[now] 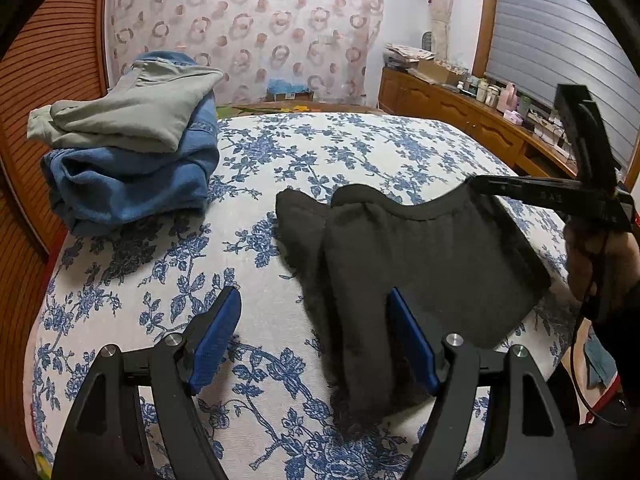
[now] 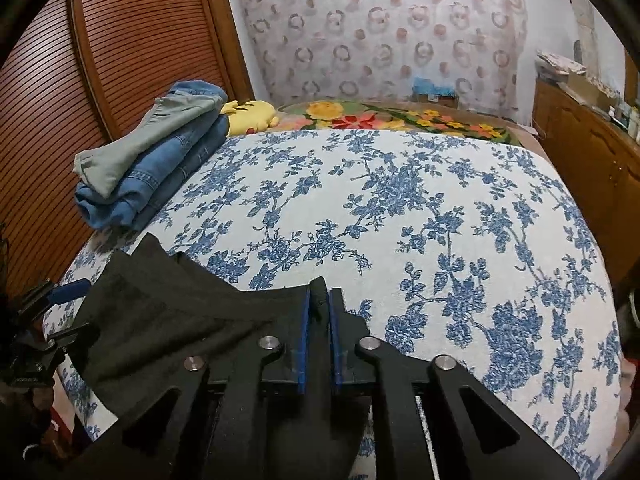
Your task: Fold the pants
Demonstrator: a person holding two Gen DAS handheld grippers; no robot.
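On floral bedspread (image 2: 400,200): right gripper (image 2: 319,300) clamps black pants (image 1: 420,260) (waistband edge); left gripper (image 1: 316,320) fingers wide.

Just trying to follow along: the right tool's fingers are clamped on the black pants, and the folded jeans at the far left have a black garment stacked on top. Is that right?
Not quite. The garment on top of the folded jeans is a pale grey-green garment, not black; the right wrist view shows it. The right gripper fingers are indeed clamped on the black pants.
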